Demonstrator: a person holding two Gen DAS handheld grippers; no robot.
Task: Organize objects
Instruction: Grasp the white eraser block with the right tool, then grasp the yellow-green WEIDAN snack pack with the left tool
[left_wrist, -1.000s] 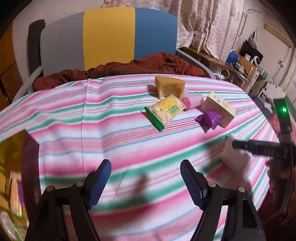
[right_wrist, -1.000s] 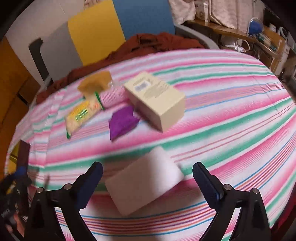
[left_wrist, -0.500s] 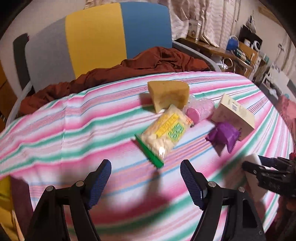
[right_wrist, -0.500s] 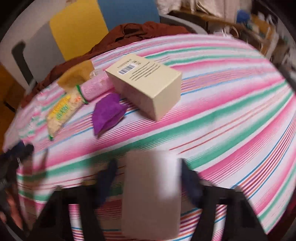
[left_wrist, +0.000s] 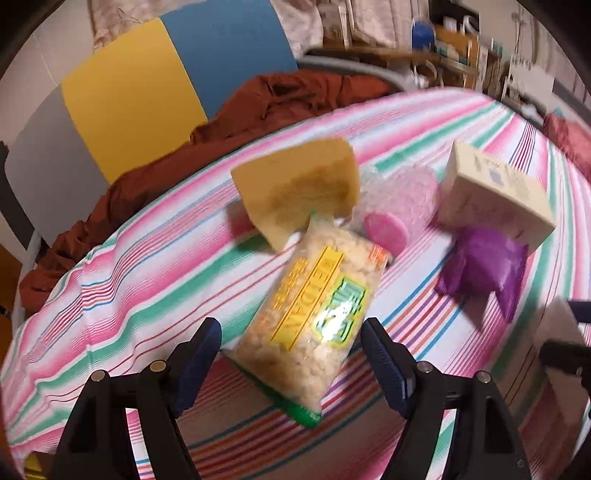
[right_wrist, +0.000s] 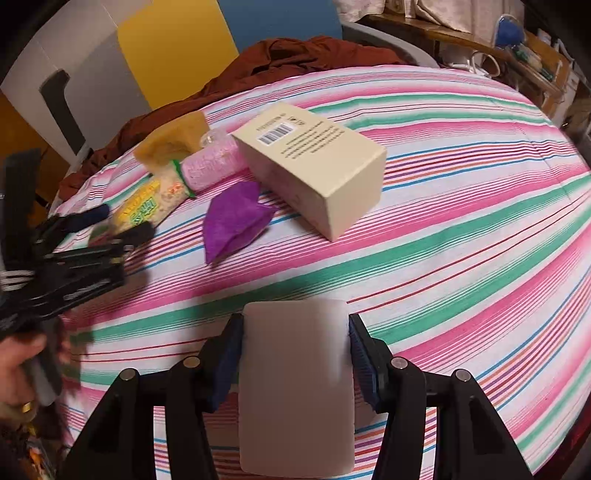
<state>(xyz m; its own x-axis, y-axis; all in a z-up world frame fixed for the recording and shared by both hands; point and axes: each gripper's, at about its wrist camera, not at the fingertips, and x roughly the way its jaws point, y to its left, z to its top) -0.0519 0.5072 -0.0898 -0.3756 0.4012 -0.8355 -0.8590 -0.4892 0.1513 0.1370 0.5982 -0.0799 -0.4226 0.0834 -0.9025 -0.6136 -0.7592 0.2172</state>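
Right wrist view: the right gripper (right_wrist: 295, 363) clamps a white rectangular foam block (right_wrist: 297, 387) between its blue pads (right_wrist: 360, 360), one pad pressed on each long side, above the pink-, green- and white-striped tablecloth (right_wrist: 461, 236). Beyond it lie a cream cardboard box with a barcode label (right_wrist: 314, 162), a crumpled purple packet (right_wrist: 232, 218) just beside the box, a pink cylindrical roll (right_wrist: 212, 168) and a yellow sponge wedge (right_wrist: 171, 140).

Left wrist view: the left gripper (left_wrist: 291, 365) stands with jaws wide apart — nothing pressed between them — over the near end of a clear bag of pale snack pieces with a yellow-green label (left_wrist: 317, 317), which lies flat on the cloth, its far end touching the sponge wedge.
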